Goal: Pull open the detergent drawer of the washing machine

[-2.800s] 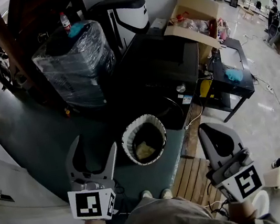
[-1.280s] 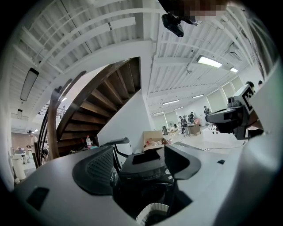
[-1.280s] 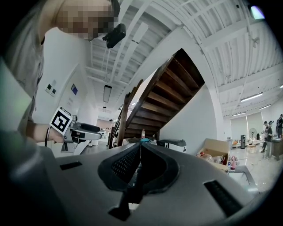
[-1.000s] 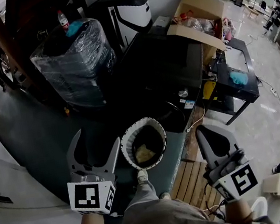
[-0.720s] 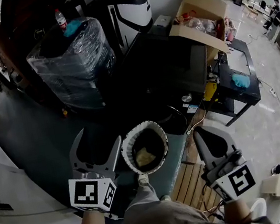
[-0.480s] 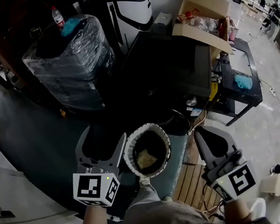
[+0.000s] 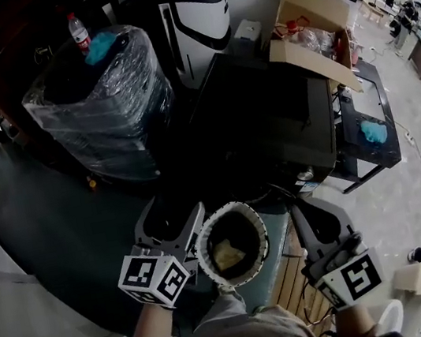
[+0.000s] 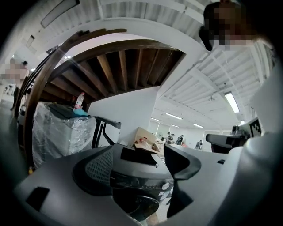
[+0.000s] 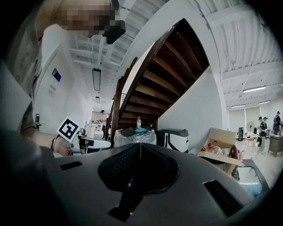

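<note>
The black washing machine (image 7: pixel 265 110) stands ahead of me in the head view. Framed between the jaws in the left gripper view are its front (image 8: pixel 132 183), its knob (image 8: pixel 166 186) and its round door. A dark rectangle (image 8: pixel 138 156) sits at its upper left; I cannot tell whether that is the drawer. My left gripper (image 7: pixel 174 206) (image 8: pixel 138 163) is open and empty, rolled sideways, well short of the machine. My right gripper (image 7: pixel 297 204) (image 9: pixel 140 148) is shut on nothing, beside the machine's near right corner.
A white-rimmed laundry basket (image 7: pixel 206 240) sits on the floor between my grippers. A plastic-wrapped appliance (image 7: pixel 103 101) with a bottle on top is at the left. A cardboard box (image 7: pixel 306 23), a black table (image 7: pixel 361 110) and a wooden pallet (image 7: pixel 293 278) are at the right.
Both grippers have moved forward toward the washing machine, which now looks nearer. The left gripper has rolled to one side. The jaws of both stand as before.
</note>
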